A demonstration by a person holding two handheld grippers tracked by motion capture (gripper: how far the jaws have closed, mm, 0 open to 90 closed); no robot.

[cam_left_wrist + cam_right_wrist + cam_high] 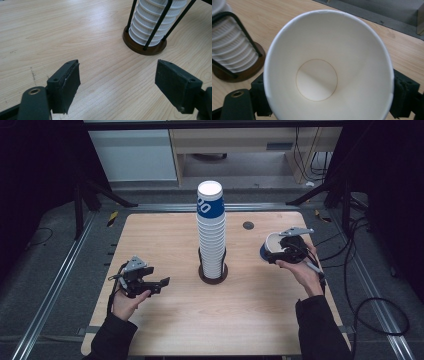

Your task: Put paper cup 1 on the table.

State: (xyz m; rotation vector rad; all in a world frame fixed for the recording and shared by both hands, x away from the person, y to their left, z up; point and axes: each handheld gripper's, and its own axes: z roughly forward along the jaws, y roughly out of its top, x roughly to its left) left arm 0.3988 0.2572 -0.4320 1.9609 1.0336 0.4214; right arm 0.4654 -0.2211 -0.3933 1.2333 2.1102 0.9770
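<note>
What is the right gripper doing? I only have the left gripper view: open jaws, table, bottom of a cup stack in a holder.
Observer: The right gripper is shut on a paper cup, one jaw on each side of its wall.
Operator: Anything in the cup?
Observer: No, the right gripper view looks straight into it; the white bottom is bare.
Operator: How tall is the stack?
Observer: The cup stack rises well above its holder; its top cup has a blue band.
Operator: Where is the held cup relative to the stack?
Observer: In the high view it is off to the stack's right, above the table, clear of the stack.
</note>
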